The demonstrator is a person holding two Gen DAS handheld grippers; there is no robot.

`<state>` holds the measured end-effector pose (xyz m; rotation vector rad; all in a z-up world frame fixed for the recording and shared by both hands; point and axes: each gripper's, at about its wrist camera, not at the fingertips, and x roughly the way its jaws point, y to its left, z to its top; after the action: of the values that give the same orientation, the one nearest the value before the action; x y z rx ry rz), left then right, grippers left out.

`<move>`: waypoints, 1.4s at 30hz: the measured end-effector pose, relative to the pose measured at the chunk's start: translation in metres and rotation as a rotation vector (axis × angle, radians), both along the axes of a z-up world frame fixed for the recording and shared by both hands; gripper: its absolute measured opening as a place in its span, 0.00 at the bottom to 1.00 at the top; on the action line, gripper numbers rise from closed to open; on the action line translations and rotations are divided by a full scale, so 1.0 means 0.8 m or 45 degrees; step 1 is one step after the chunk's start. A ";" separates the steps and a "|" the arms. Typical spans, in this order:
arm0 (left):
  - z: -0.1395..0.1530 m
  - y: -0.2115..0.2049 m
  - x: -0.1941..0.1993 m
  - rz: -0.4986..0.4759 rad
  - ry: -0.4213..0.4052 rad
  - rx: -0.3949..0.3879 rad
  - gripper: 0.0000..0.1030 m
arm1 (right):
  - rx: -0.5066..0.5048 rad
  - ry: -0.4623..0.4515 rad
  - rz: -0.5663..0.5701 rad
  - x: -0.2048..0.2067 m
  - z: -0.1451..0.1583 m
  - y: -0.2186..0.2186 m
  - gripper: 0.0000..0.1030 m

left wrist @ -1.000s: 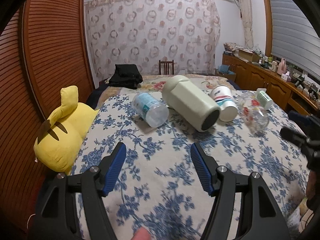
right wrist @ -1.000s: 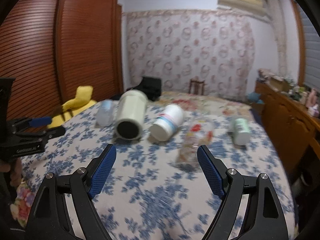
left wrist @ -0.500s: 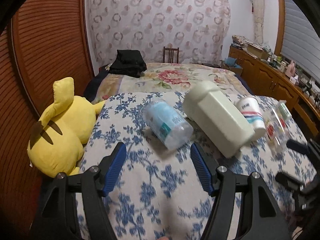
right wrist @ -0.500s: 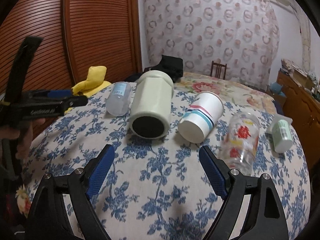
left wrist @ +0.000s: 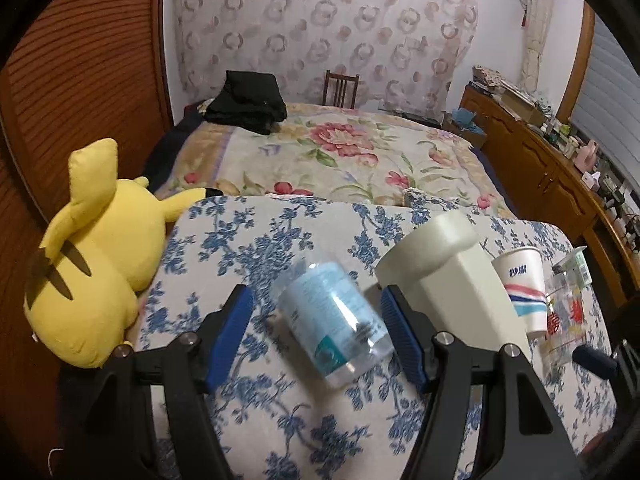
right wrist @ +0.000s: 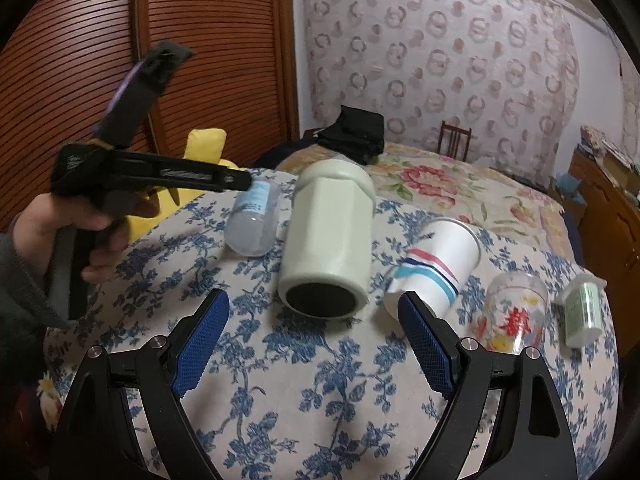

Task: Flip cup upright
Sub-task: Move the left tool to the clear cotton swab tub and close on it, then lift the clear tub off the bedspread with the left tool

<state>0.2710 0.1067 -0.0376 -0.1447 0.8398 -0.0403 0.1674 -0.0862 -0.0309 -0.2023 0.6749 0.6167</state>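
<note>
The clear plastic cup [left wrist: 334, 322] with the pale blue label lies on its side on the blue-flowered bedspread [left wrist: 256, 240], between the two spread blue pads of the left claw [left wrist: 318, 334]; neither pad touches it, so the claw is released. Just beside it to the right lies the big cream bottle [left wrist: 452, 280], also on its side.

The right-wrist view shows the row from the other end: the same cup [right wrist: 254, 222] is farthest left, half hidden behind the left claw [right wrist: 236, 180], which a hand [right wrist: 66, 236] holds out over the bed. The cream bottle's dark round base [right wrist: 322, 300] faces this camera, something the left view does not give. Next along lie a white paper cup [right wrist: 434, 268] with red and blue stripes, a clear glass [right wrist: 514, 312] with red and yellow print, and a small pale green container [right wrist: 582, 310], all tipped over. In the left view these three are squeezed against the right edge and partly cut off.

The right claw [right wrist: 316, 344] hangs released above the bedspread, its pads wide apart and grasping nothing; the cream bottle's base sits between them in the frame.

Only the left view shows the whole yellow plush toy [left wrist: 96, 248] at the bed's left edge; both show the black bundle [left wrist: 246, 102] farther up the bed.
</note>
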 end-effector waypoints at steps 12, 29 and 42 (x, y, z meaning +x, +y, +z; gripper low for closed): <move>-0.036 -0.003 0.023 -0.017 0.104 -0.092 0.64 | -0.015 0.017 0.027 0.003 -0.014 0.002 0.86; -0.016 0.004 -0.036 -0.027 0.020 -0.077 0.53 | -0.018 -0.024 -0.024 -0.015 -0.008 -0.018 0.86; 0.027 -0.031 -0.141 -0.168 -0.103 -0.100 0.54 | -0.035 -0.068 -0.159 -0.060 -0.002 -0.069 0.86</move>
<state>0.1584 0.0817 -0.0160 -0.1602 0.7662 -0.2018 0.1191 -0.1412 -0.0325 -0.1998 0.6397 0.4809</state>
